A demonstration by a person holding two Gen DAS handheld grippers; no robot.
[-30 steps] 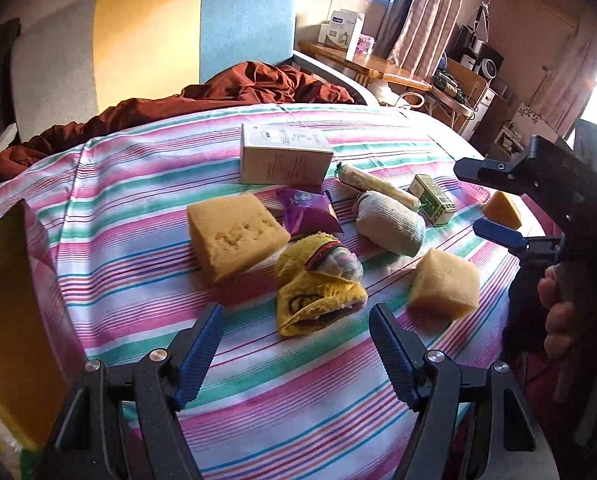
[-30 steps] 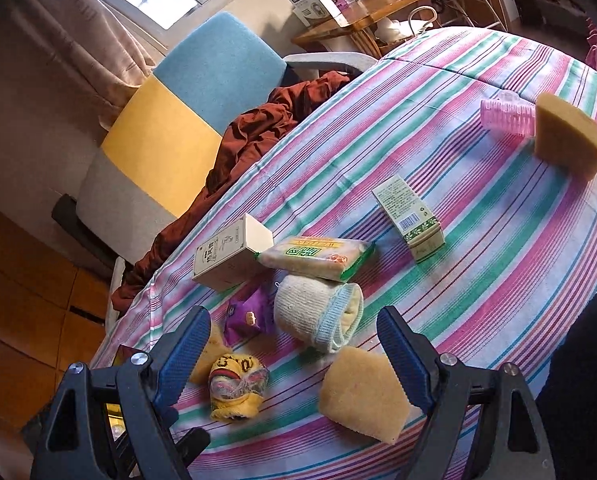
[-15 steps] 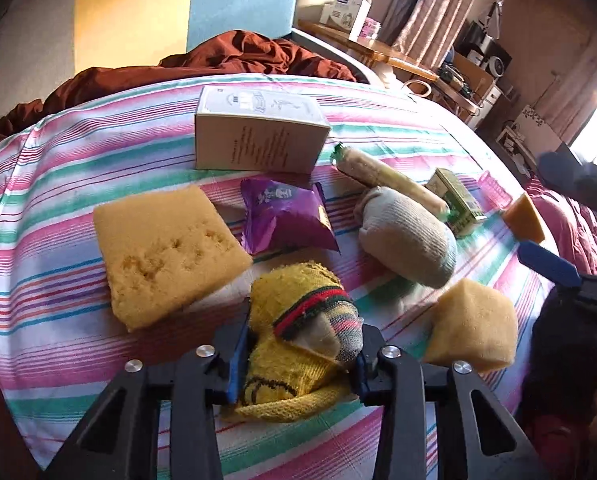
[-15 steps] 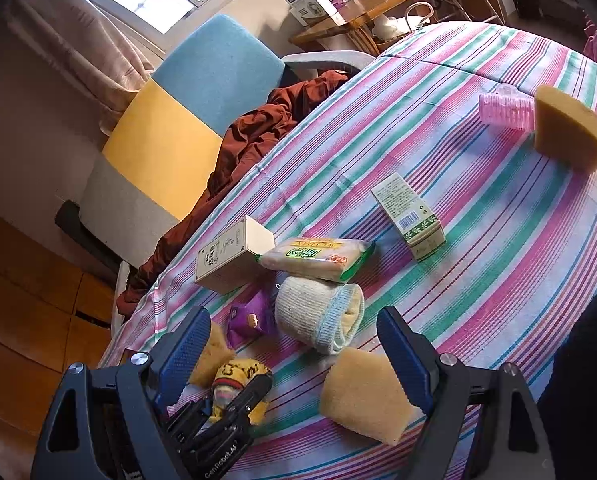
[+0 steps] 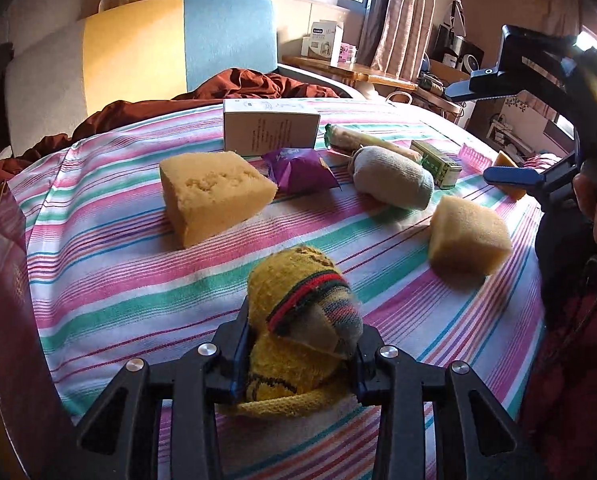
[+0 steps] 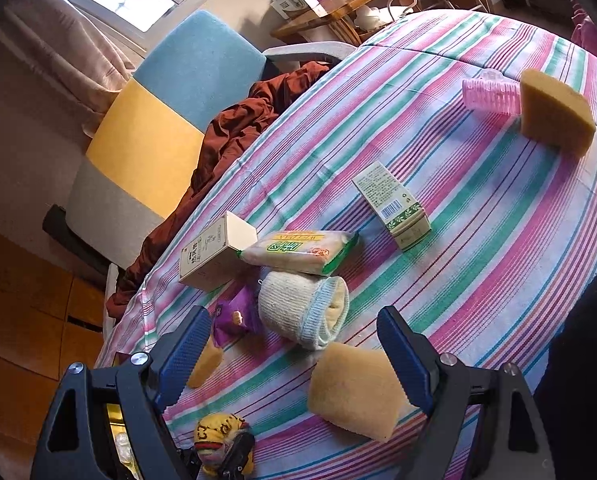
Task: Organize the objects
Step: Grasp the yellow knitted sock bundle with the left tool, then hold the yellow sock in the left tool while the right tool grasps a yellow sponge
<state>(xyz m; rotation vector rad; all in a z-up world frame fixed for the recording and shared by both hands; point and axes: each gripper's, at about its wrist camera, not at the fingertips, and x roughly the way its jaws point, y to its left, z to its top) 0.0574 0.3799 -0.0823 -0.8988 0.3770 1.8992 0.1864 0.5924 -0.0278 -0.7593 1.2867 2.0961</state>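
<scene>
My left gripper (image 5: 298, 360) is shut on a rolled yellow sock (image 5: 298, 312) with a red and green band; the same yellow sock (image 6: 222, 444) shows at the bottom of the right wrist view. It is held just above the striped tablecloth (image 5: 110, 264). My right gripper (image 6: 294, 356) stands open over the cloth with nothing pressed between its fingers; a yellow sponge (image 6: 354, 392) lies below it. The right gripper (image 5: 510, 176) also shows at the right edge of the left wrist view, with a hand behind it.
On the cloth lie a big sponge (image 5: 214, 196), a purple packet (image 5: 298, 170), a white box (image 5: 270, 130), a rolled grey sock (image 6: 302, 312), a noodle pack (image 6: 298, 252), a green carton (image 6: 394, 204), a pink clip (image 6: 490, 96) and another sponge (image 6: 554, 116). An armchair (image 5: 158, 48) stands behind.
My left gripper came down around the yellow sock, shut on it and drew it back towards the near edge of the table. The right gripper has kept still and open.
</scene>
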